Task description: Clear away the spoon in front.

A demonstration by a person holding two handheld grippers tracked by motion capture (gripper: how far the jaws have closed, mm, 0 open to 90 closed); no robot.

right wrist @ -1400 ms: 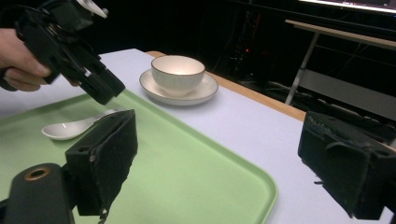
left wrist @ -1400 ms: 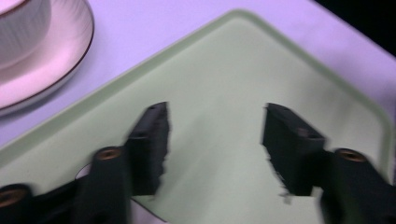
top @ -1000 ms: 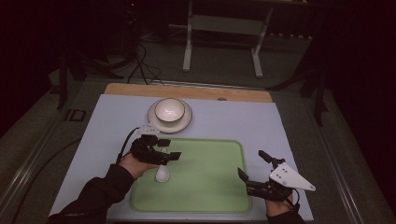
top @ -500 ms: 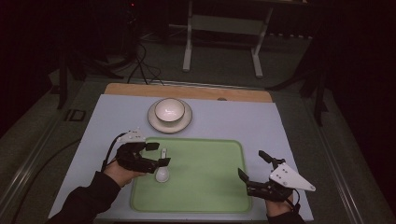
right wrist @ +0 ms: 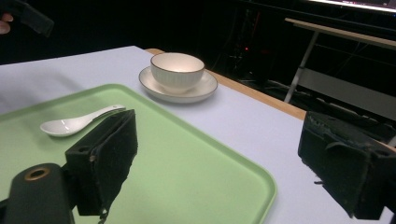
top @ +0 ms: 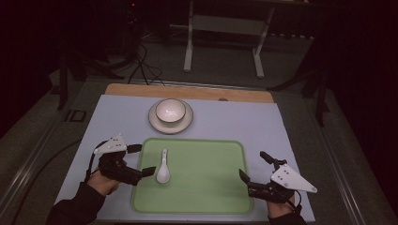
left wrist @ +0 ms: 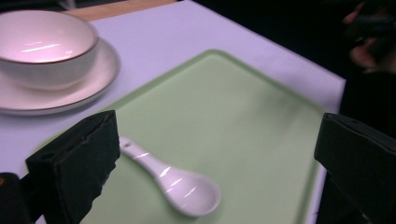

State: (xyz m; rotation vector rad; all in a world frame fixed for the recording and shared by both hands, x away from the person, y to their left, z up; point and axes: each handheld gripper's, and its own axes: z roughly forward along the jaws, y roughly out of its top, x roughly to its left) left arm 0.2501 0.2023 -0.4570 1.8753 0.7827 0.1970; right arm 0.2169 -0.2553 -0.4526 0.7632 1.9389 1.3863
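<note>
- Spoon (top: 163, 166) now lies flat on the green tray (top: 206, 197), bowl end toward the person, just off the tips of the left gripper (top: 141, 160); a second ago those jaws were over it, handle between them.
- Left gripper stands released, jaws wide apart and holding nothing; since half a second ago it has drawn back to the tray's left edge. In the left gripper view the spoon (left wrist: 173, 179) sits free between and ahead of the jaws, touching neither.
- Right gripper (top: 253, 168) is likewise spread and empty, unmoved at the tray's near right corner, well apart from the spoon.
- Bowl (top: 170, 110) on its saucer (top: 170, 123) stands beyond the left gripper, past the tray's far edge, untouched.
- Judgement: the spoon looks delivered to the tray; bowl and saucer seem the likely next pieces to bring over.
</note>
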